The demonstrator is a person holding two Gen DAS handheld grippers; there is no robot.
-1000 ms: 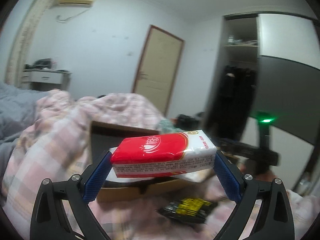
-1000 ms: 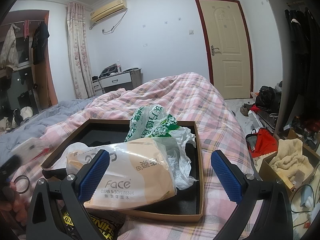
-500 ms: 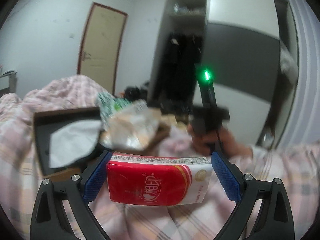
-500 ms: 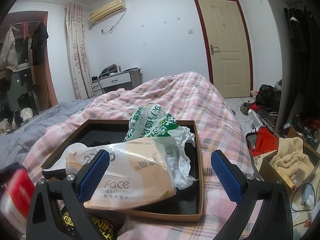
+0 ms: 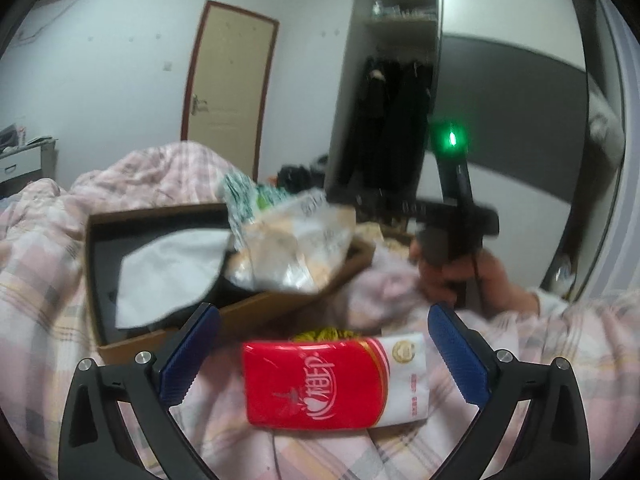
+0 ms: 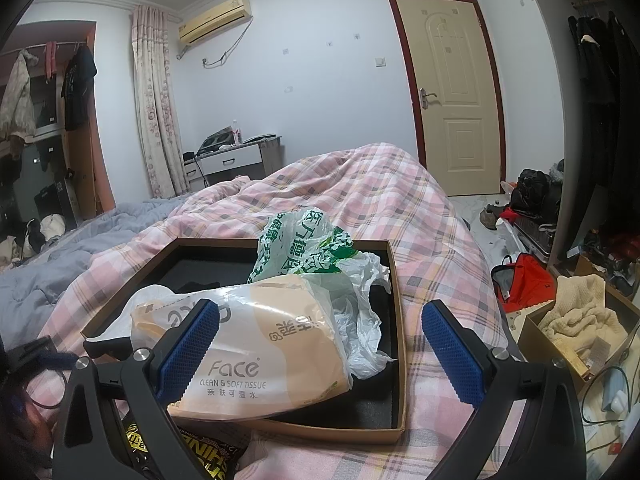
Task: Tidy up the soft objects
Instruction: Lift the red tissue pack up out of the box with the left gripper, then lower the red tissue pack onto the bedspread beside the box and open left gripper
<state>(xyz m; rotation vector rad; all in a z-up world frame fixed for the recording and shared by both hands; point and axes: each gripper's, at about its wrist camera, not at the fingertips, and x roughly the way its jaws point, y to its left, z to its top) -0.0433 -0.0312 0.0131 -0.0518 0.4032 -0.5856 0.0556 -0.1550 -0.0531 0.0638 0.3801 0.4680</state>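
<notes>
Here, in the left wrist view, the left gripper (image 5: 322, 352) has its jaws opening, and the red tissue pack (image 5: 334, 384) lies flat on the pink checked quilt (image 5: 48, 280) between the blue pads (image 5: 188, 354) with clear gaps on both sides, so nothing presses it. The pack sits just in front of the brown box (image 5: 260, 308), outside it. Beyond, a hand (image 5: 468, 276) grips the handle of the other tool. If the pack belongs in the box, the pads should close squarely on its short ends before lifting; pinching a corner would likely crumple it.

In the right wrist view, the right gripper (image 6: 318, 352) hangs with jaws wide and empty above the box's near rim (image 6: 332, 434). Inside lie a beige tissue bag (image 6: 256, 348) and a green-printed plastic bag (image 6: 308, 248). A black and yellow packet (image 6: 196, 450) pokes out under the box's front edge. There is free room at the box's right side for another item.
</notes>
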